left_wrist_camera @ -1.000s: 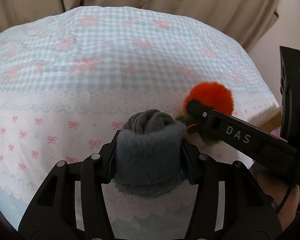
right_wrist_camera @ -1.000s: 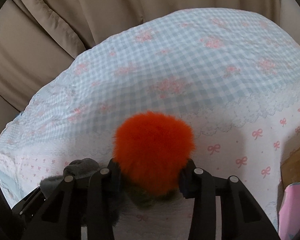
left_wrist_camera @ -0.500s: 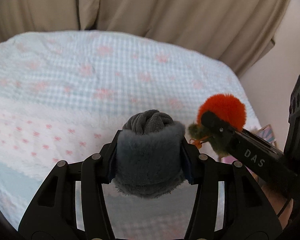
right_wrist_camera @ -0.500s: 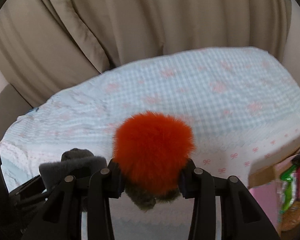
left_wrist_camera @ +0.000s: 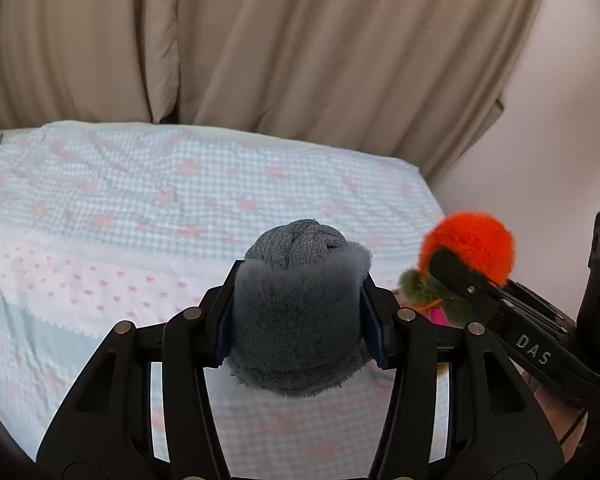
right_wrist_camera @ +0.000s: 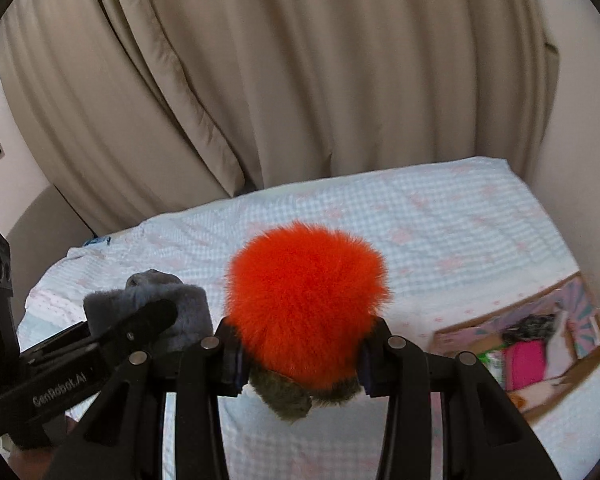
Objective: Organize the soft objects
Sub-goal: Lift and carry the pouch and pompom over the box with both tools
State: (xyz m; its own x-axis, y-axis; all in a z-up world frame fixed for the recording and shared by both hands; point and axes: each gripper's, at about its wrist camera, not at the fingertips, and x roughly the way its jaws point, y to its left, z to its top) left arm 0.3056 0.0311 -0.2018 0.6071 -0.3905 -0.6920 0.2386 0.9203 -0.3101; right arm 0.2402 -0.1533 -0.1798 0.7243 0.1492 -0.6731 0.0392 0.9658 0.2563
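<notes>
Clamping grey plush [left_wrist_camera: 296, 320], left gripper [left_wrist_camera: 298, 322] reads "GenRobot.AI" — right gripper [right_wrist_camera: 300, 354], "DAS", squeezes orange pom-pom [right_wrist_camera: 304, 300].

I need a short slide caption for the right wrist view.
Right gripper clamps an orange pompom toy above the bed; cardboard box at right.

Each of the 2 fisheye views looks forward along its own gripper's fingers, close above the bed [left_wrist_camera: 148, 200], toward the curtain [left_wrist_camera: 300, 60]. Both views share the bed [right_wrist_camera: 440, 220] and the curtain [right_wrist_camera: 320, 60]; each catches the other gripper at its edge.
</notes>
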